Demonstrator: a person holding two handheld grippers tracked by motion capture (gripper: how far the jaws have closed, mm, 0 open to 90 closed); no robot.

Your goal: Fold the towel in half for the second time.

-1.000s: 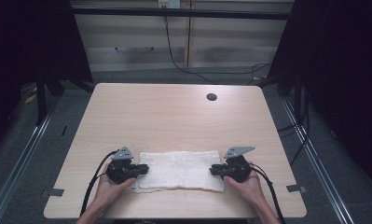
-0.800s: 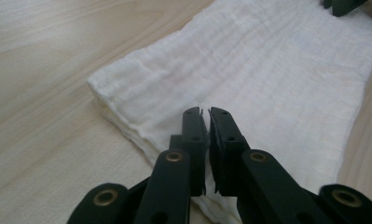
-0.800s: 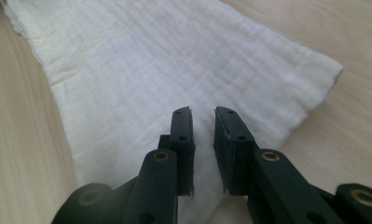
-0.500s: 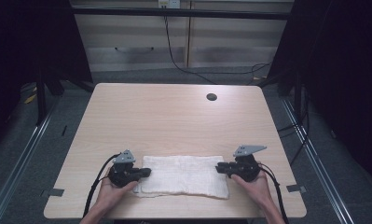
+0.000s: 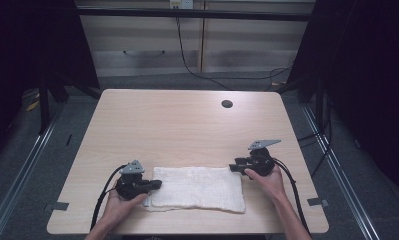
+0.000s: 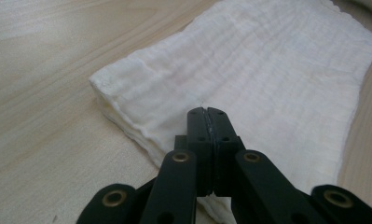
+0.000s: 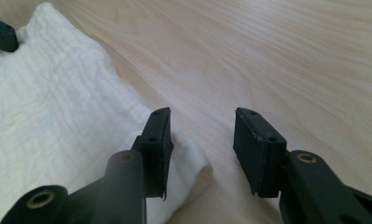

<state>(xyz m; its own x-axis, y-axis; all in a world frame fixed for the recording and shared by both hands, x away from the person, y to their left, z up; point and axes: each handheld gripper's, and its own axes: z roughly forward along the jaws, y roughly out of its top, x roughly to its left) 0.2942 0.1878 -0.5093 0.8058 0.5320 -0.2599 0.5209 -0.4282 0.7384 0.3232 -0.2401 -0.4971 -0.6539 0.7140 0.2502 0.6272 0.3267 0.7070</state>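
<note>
On the worktop the folded towel lies between both tongs: the left tongs, jaws together, rest over its near-left end, while the right tongs, jaws just opening with nothing between them, sit beside its far-right corner.

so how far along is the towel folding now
Done: the white towel lies folded into a layered strip on the table. In hand: the left hand-held gripper is shut over its end; the right hand-held gripper has just been opening, nothing between its pads. Left: probably another fold.
</note>
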